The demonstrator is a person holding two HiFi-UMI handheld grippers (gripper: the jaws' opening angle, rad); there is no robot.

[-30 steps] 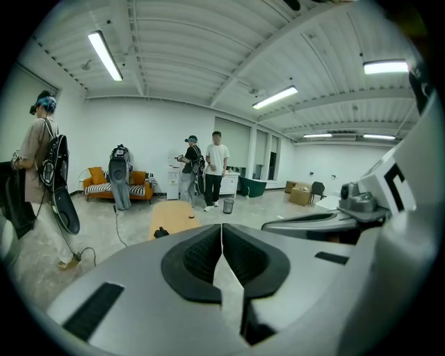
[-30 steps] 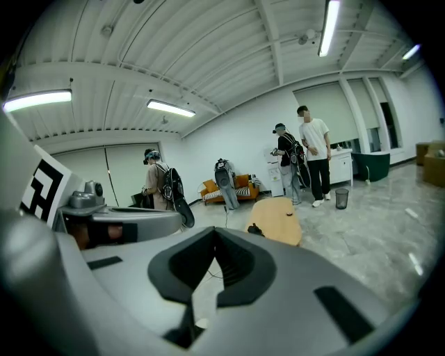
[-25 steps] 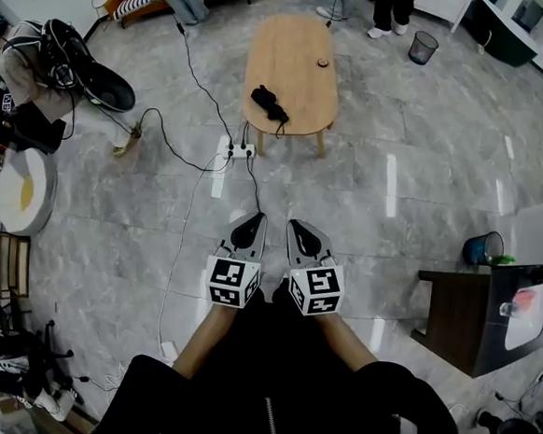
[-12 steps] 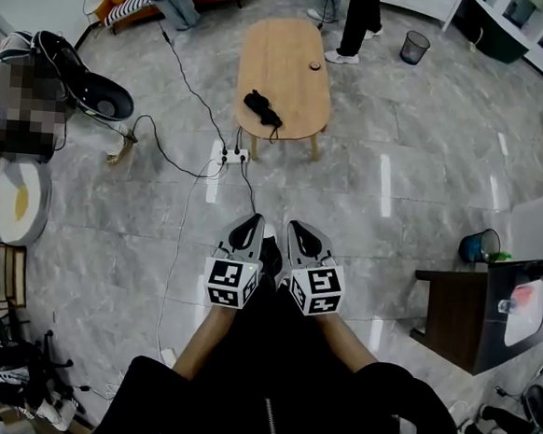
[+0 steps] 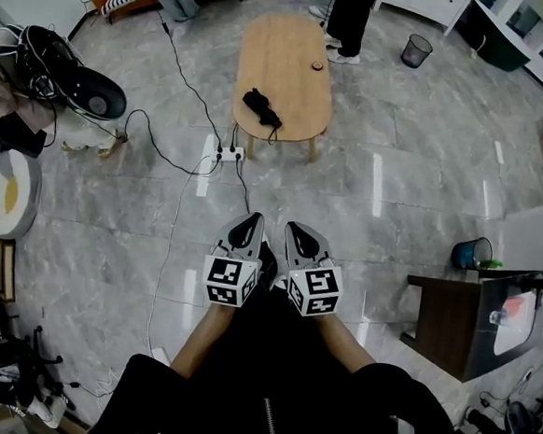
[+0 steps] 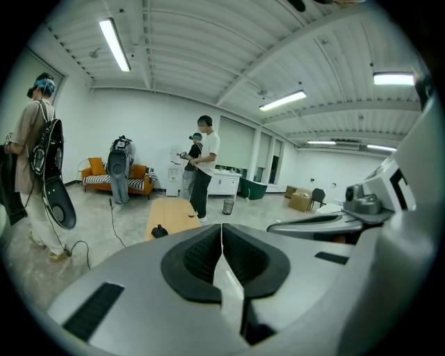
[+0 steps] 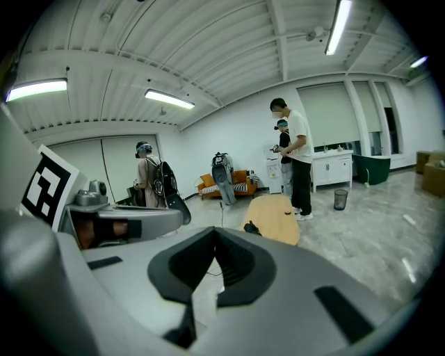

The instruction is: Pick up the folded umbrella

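Umbrella (image 5: 261, 106), small dark indistinct lump on far table (image 5: 284, 53).

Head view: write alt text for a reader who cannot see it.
A folded black umbrella lies on an oval wooden table across a grey tiled floor. Nearer the camera, the left gripper and right gripper are shut, empty.

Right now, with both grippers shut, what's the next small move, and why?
Probably step toward the wooden table. The folded umbrella lies on its near end, far beyond the left gripper and right gripper, which sit side by side near the body, shut and empty. Mind the power strip on the floor between.
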